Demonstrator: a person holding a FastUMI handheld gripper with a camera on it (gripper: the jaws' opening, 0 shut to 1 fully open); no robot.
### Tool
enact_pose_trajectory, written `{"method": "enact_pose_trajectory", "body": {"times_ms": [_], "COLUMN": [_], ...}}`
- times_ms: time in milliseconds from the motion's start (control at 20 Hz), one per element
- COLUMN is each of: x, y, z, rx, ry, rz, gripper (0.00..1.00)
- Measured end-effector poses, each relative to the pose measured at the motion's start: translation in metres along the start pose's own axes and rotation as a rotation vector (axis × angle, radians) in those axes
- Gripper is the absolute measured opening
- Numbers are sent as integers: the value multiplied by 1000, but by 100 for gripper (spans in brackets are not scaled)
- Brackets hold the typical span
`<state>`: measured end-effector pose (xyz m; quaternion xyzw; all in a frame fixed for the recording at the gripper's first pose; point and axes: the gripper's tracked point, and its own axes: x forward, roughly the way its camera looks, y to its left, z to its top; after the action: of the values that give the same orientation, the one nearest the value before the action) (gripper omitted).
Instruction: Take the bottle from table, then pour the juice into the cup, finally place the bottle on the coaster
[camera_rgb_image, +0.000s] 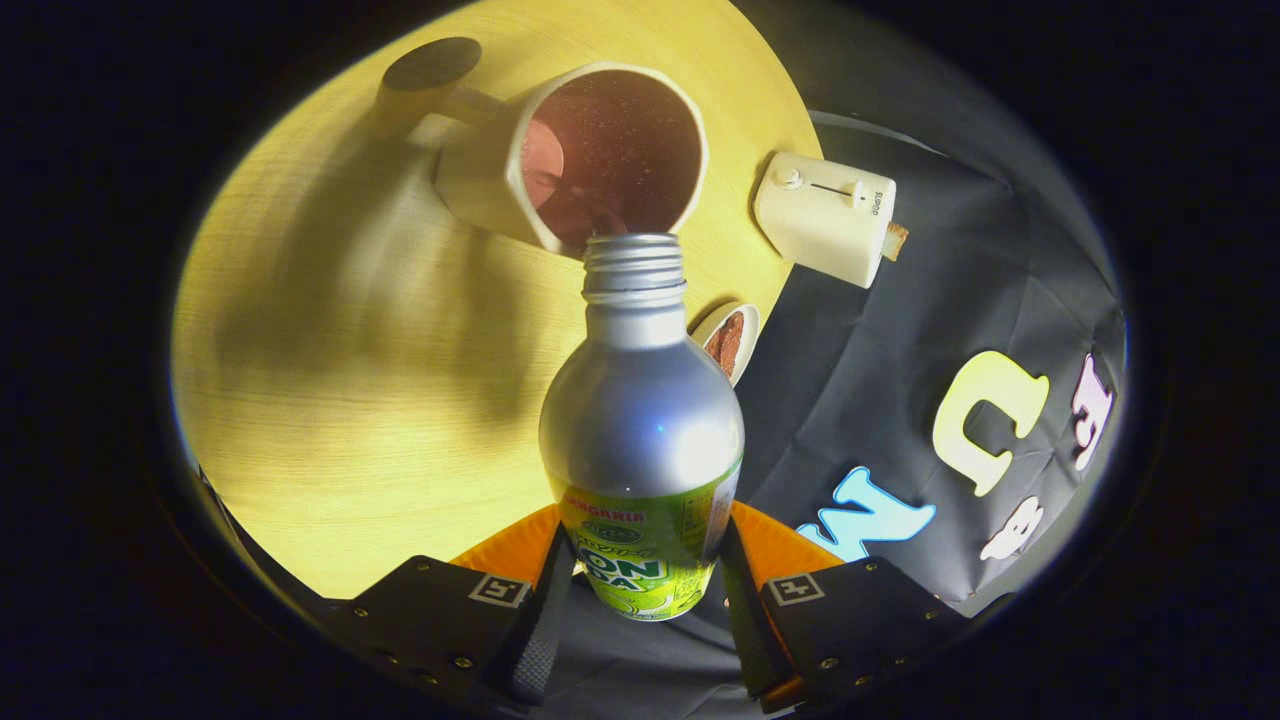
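Note:
A silver bottle (640, 420) with a green label sits between my fingers, and my gripper (640, 590) is shut on its lower body. The bottle is tipped forward, its open threaded neck (633, 268) right at the rim of a cream cup (590, 160). The cup's inside looks dark reddish brown, speckled. Beyond the cup, on the far side of the yellow wooden table (340, 350), lies a dark round coaster (432, 62).
A cream toaster (825, 215) with a slice of bread poking out stands near the table's edge beside the cup. A small white dish (727, 340) with something brown sits just behind the bottle's shoulder. Black cloth hangs past the table edge.

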<state>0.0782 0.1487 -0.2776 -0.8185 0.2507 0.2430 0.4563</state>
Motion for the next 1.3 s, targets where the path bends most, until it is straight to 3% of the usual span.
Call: {"method": "enact_pose_trajectory", "body": {"times_ms": [1300], "x": [-9], "y": [-17], "z": [-2], "rx": [-126], "ry": [82], "rz": [23], "gripper": [71]}}
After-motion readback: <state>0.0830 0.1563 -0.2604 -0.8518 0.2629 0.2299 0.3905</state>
